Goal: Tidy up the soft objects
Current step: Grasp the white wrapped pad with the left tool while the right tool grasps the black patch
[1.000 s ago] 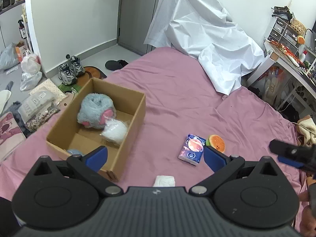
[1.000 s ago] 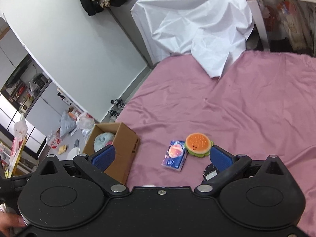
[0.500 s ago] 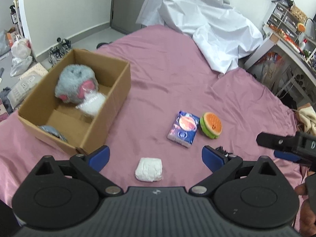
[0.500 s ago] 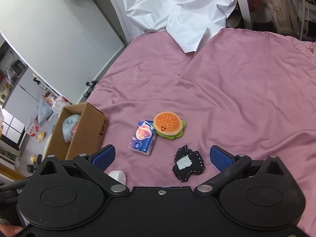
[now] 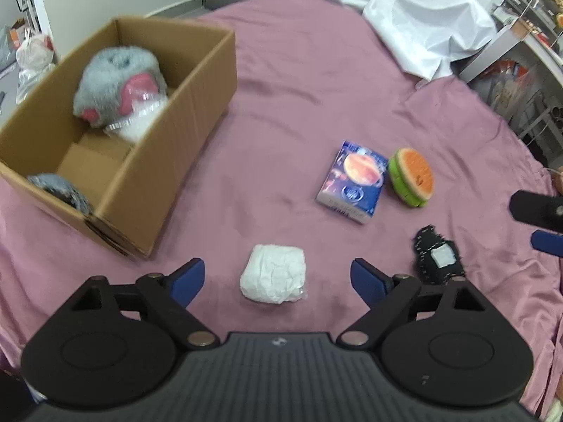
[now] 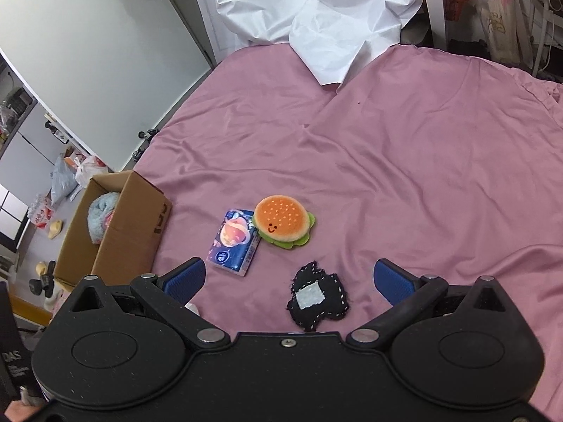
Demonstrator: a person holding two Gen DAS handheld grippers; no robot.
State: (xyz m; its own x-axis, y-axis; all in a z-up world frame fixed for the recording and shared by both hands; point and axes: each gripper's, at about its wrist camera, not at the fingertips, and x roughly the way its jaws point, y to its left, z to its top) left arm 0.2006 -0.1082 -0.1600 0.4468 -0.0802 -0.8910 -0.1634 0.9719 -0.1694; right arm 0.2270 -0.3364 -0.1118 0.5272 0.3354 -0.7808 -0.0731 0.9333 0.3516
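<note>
Bed (image 5: pixel 299 81), pink sheet: box (image 5: pixel 197 105) at left edge may tip if nudged; tissue pack (image 5: pixel 353 181) touching burger (image 5: pixel 413 176) could drag it; wad (image 5: pixel 273 273) between left hand-held gripper (image 5: pixel 278 277), wide, may squash; patch (image 6: pixel 318 297) before right hand-held gripper (image 6: pixel 288 279), wide, could snag sheet.

Pink bedsheet (image 6: pixel 404 161) covers the whole bed, wrinkled. Crumpled white sheet (image 6: pixel 316 10) draped over something at the far end of the bed. Pale grey-white wall (image 6: pixel 88 45) to the left, grey floor (image 5: pixel 183 1) at its foot. White desk (image 5: pixel 520 38) to the right of the bed, cluttered shelves above it, bags stuffed under it (image 6: pixel 492 17). Plastic bags (image 6: pixel 75 172) and loose clutter on the floor left of the bed. Even indoor light, no window in view.
</note>
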